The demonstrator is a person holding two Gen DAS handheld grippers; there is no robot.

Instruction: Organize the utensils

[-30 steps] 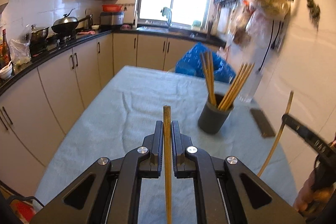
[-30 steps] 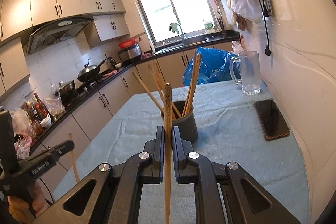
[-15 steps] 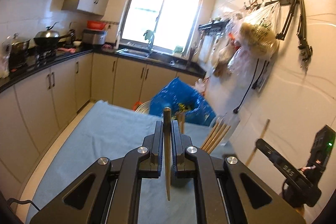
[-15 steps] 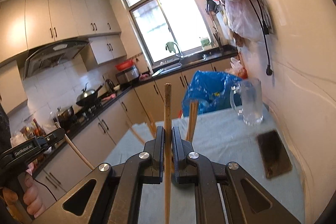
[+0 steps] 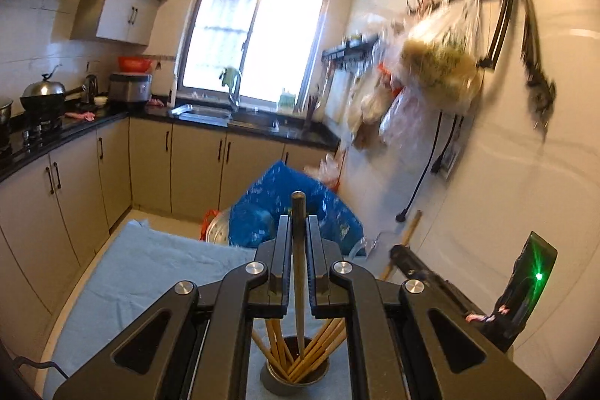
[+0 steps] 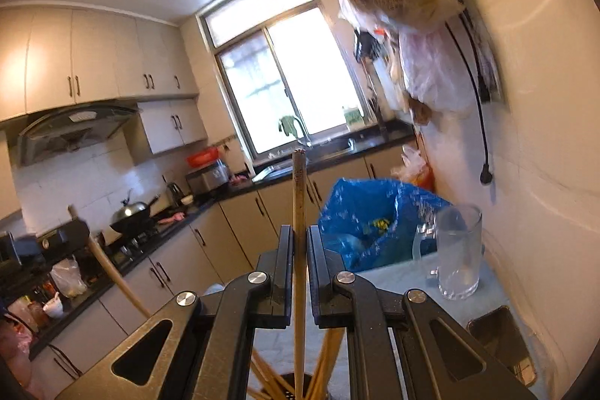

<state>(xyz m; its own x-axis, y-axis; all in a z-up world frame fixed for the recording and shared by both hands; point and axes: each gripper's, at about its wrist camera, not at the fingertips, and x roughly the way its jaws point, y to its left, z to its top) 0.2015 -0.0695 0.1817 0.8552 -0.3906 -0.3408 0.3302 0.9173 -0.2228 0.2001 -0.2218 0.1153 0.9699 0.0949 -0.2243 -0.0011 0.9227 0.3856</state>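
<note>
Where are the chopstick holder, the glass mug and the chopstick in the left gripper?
chopstick holder [image 5: 279, 381]: left wrist view, front wall below its rim.
glass mug [image 6: 459, 250]: right wrist view, middle of its clear wall.
chopstick [image 5: 299, 272] in left gripper [image 5: 299, 231]: left wrist view, mid-shaft.

A glass mug stands beside a blue bag near a phone.

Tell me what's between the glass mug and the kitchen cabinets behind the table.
In the right wrist view, a blue plastic bag sits between the glass mug and the lower cabinets, overlapping the mug's left side.
</note>
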